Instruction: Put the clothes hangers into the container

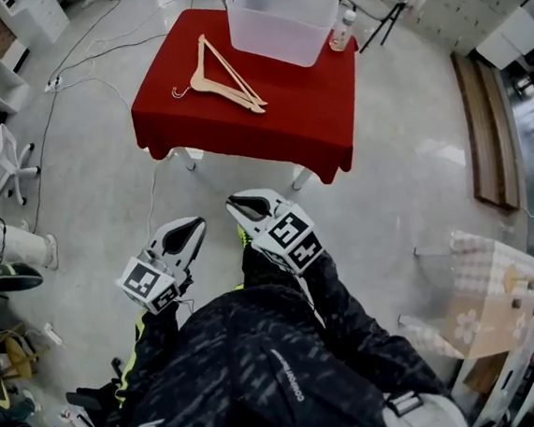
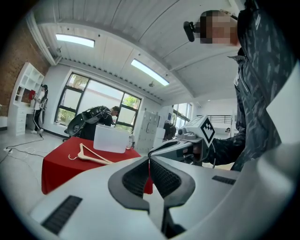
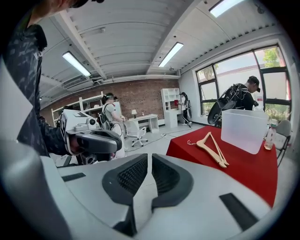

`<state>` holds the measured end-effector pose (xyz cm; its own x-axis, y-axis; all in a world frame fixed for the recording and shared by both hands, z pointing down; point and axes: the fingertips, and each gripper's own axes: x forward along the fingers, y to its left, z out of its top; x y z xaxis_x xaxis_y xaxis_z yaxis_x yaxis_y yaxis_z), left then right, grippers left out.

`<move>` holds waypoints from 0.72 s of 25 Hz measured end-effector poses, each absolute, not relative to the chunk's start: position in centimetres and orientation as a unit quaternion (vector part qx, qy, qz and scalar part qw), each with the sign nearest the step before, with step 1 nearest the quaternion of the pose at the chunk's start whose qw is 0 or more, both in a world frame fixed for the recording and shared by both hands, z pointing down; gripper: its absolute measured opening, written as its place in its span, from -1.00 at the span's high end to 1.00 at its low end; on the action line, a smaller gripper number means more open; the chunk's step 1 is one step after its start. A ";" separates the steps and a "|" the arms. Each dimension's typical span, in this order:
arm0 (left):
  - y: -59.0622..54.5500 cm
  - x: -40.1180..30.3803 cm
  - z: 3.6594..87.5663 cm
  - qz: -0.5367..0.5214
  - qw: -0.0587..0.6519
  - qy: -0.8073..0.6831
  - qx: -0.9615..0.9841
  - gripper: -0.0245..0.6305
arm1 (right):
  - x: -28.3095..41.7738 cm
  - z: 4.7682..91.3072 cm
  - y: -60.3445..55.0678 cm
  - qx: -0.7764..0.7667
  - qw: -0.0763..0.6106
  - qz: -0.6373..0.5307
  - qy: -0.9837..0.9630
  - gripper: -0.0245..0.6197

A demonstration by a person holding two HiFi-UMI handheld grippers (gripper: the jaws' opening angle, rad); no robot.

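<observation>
Grey polished floor surrounds one table [image 1: 306, 129] draped in red cloth. One translucent plastic container [image 1: 281, 19] stands at its far edge, toward the right corner. Two grippers hang over the floor short of the near edge: the left gripper [image 1: 196, 226] and the right gripper [image 1: 236, 203] both have their jaws pressed together on nothing. Wooden clothes hangers [image 1: 226, 78] lie stacked near the far-left corner, outside the container, their count unclear. One small bottle [image 1: 343, 31] stands at the far-right corner, its label unreadable.

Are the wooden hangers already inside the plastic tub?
No, the wooden hangers lie on the red tablecloth, next to the plastic tub and outside it.
</observation>
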<state>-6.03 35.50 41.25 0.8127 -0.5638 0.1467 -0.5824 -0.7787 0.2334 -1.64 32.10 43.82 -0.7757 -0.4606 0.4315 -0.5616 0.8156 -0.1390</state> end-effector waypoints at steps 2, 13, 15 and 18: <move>33.1 -5.5 41.5 0.041 0.138 -0.303 0.942 0.89 | -1.2 44.3 29.7 0.271 0.195 0.135 -0.933 0.87; 21.6 -2.2 42.3 0.053 0.136 -0.307 0.940 0.89 | 0.1 46.0 18.0 0.235 0.207 0.153 -0.937 0.83; 19.8 -1.8 42.6 0.058 0.138 -0.310 0.939 0.89 | 0.3 46.2 16.3 0.232 0.202 0.154 -0.939 0.80; 17.5 -0.9 43.4 0.061 0.140 -0.313 0.937 0.89 | 1.0 46.7 14.3 0.227 0.205 0.156 -0.939 0.78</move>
<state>-0.93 17.53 43.37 0.7967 -0.5698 0.2014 -0.6038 -0.7649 0.2244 1.00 14.29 46.67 -0.8127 -0.3632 0.4557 -0.4909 0.8480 -0.1997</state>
